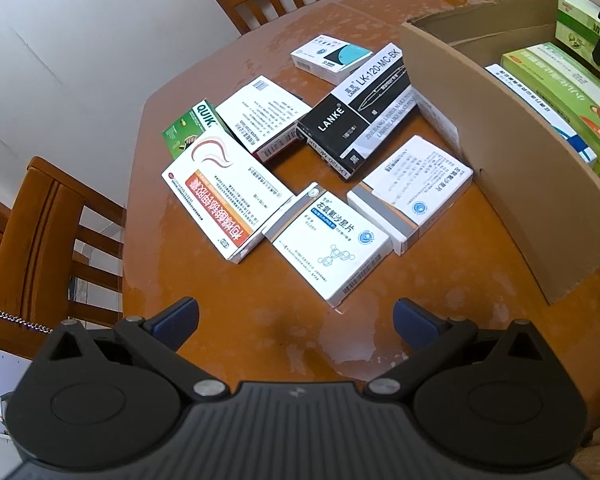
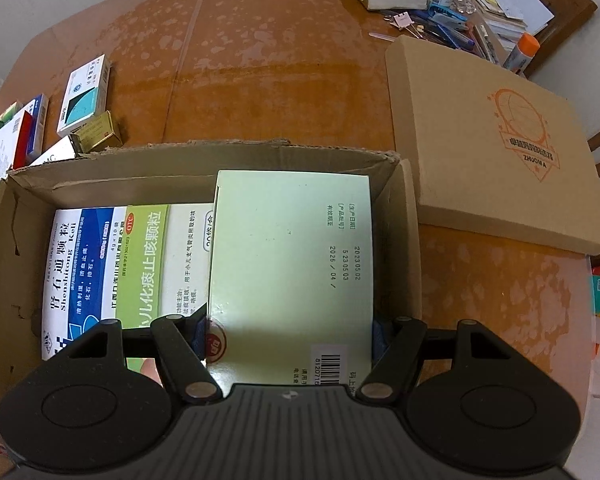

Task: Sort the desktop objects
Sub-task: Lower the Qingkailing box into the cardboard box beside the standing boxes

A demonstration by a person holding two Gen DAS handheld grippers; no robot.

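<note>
**Pale green box held over the carton**

The right gripper (image 2: 290, 334) pinches a pale green box (image 2: 292, 248) by its two long edges, the blue pads pressed against either side. The box hangs tilted over the right part of an open cardboard carton (image 2: 204, 152), its printed date lines and barcode facing the camera. Under and left of it, inside the carton, lie a green-and-white box (image 2: 156, 264) and a blue-and-white box (image 2: 76, 268), side by side and flat. A closed flat carton (image 2: 496, 140) with an orange emblem lies just right of the open one on the wooden table (image 2: 260, 60). Clutter of pens, papers and a jar sits at the table's far right corner.

The left gripper (image 1: 296, 322) hovers above the table with its jaws spread and nothing between them. Ahead of it lie loose boxes: a white box with hexagon marks (image 1: 328, 244) nearest, a red-banded box (image 1: 224, 200) to its left, a black pen box (image 1: 356, 116) beyond, and a green QUIK box (image 1: 188, 126) behind the red-banded one. The open carton stands to the right of these.
</note>
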